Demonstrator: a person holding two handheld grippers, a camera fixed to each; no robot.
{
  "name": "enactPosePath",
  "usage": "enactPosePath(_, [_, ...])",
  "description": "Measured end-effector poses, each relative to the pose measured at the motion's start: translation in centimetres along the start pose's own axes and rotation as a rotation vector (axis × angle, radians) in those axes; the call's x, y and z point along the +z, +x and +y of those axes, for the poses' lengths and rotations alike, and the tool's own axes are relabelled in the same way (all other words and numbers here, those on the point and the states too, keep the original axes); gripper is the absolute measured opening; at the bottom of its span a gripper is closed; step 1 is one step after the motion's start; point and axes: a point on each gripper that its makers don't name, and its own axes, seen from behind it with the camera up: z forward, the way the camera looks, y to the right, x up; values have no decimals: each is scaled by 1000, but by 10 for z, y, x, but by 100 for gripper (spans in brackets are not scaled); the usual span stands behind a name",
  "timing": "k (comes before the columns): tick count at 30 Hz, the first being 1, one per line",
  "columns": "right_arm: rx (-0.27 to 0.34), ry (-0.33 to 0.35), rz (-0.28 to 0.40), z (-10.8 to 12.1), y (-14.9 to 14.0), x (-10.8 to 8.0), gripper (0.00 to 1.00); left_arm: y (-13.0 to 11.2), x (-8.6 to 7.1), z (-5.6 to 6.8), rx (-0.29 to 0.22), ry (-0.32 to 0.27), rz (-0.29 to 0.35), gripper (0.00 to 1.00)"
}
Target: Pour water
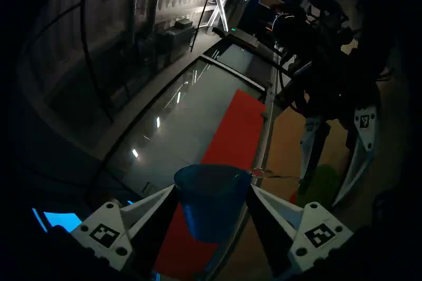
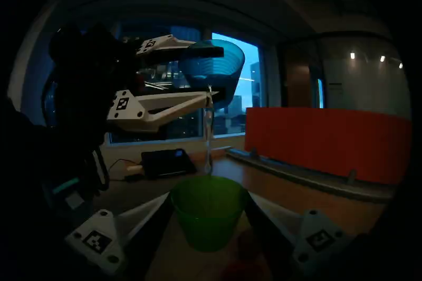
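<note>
My left gripper is shut on a blue plastic cup. In the right gripper view that left gripper holds the blue cup tipped on its side, high above the table. A thin stream of water falls from its rim into a green cup. My right gripper is shut on this green cup, which stands upright directly below. In the left gripper view the right gripper and the green cup sit to the right.
A wooden table runs under both cups. A red partition panel stands along its far side. A dark flat device with a cable lies near the window. A dark-sleeved hand holds the left gripper.
</note>
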Motion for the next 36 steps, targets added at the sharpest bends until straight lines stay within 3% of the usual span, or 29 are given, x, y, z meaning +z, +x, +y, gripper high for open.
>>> enactPosePath(36, [-24,-1,4,0,8,-7,92,19,-2,-8,144,29,16,85])
